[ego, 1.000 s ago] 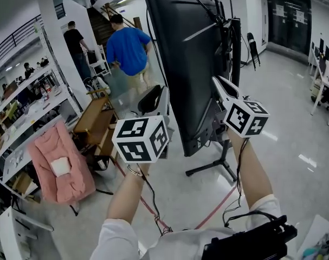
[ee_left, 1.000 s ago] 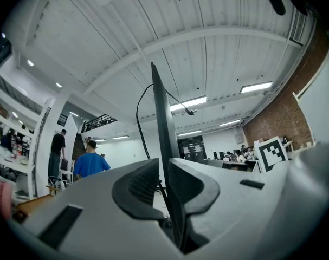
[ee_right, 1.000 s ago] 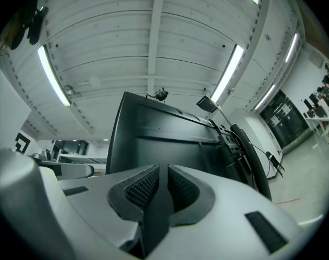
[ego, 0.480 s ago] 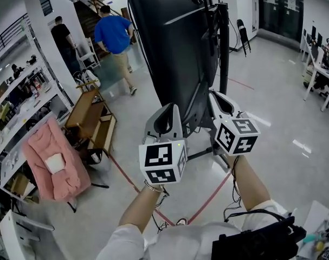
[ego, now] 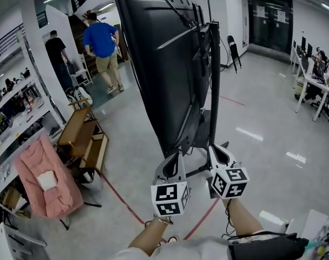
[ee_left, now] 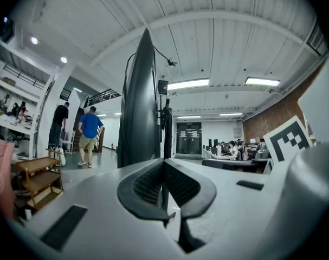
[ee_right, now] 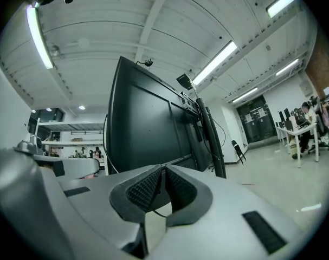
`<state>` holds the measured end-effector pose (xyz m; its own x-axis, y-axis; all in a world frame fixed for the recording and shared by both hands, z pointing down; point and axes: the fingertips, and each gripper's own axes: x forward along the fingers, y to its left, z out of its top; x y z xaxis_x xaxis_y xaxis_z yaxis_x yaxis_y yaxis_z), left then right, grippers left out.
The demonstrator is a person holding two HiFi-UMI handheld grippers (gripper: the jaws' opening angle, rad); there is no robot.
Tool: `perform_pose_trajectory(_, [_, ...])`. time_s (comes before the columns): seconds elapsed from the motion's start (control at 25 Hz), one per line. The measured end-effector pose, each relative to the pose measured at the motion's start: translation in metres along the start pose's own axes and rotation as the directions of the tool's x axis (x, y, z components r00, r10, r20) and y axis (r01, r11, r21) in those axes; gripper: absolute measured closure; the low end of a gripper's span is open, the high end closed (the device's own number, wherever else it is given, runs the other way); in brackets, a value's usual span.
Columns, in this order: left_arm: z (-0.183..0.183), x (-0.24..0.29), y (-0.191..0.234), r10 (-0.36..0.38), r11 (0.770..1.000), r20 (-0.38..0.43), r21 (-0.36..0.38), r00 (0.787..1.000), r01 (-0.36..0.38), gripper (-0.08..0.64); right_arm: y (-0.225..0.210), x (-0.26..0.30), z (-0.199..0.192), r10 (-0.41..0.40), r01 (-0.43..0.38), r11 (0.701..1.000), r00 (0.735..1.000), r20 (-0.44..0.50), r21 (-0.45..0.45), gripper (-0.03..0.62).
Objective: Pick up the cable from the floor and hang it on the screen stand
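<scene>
**Head view with both gripper views.** The left gripper (ee_left: pixel 164 167) is clenched on nothing, its pads pressed flat together. The right gripper (ee_right: pixel 163 172) has just been closing its jaws, and they too meet with nothing between them. Both sit low and side by side, near the foot of the stand (ego: pixel 214 91) that carries the screen (ego: pixel 153 64). No cable can be picked out on the floor (ego: pixel 262 118). Thin leads (ego: pixel 178 13) cross the screen's back (whether one is the task's cable cannot be told).

Likely hazards:
- A reach with closed jaws would nudge a cable rather than take it.
- The red line (ego: pixel 121 197) on the floor could be mistaken for the cable.
- A lift close to the stand could snag the leads already there.
</scene>
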<state>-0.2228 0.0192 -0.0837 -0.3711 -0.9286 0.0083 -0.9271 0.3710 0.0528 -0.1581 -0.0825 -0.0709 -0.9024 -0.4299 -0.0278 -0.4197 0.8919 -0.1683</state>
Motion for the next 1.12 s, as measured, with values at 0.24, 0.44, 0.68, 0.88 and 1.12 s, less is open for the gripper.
perform_pose_trajectory(0.24, [0.002, 0.009, 0.003, -0.01, 1.0, 0.002, -0.017, 1.0, 0.01, 0.557, 0.015, 0.015, 0.012, 0.048, -0.048, 0.999, 0.999, 0.025, 0.002, 0.568])
perform_pose_trajectory(0.44, [0.011, 0.014, 0.008, -0.012, 1.0, 0.028, -0.017, 1.0, 0.012, 0.557, 0.026, 0.024, 0.021, 0.083, -0.083, 0.997, 0.996, 0.043, 0.001, 0.574])
perform_pose_trajectory(0.68, [0.012, 0.017, 0.013, -0.008, 1.0, 0.027, -0.024, 1.0, 0.008, 0.556, 0.03, 0.03, 0.019, 0.088, -0.088, 0.996, 0.996, 0.034, -0.009, 0.575])
perform_pose_trajectory(0.88, [0.012, 0.019, 0.015, -0.007, 1.0, 0.031, -0.03, 0.999, 0.008, 0.557, 0.03, 0.031, 0.02, 0.087, -0.087, 0.996, 0.996, 0.033, -0.02, 0.575])
perform_pose_trajectory(1.12, [0.012, 0.018, 0.019, -0.004, 0.999, 0.033, -0.039, 0.999, 0.005, 0.556, 0.031, 0.035, 0.02, 0.084, -0.083, 0.996, 0.996, 0.028, -0.027, 0.575])
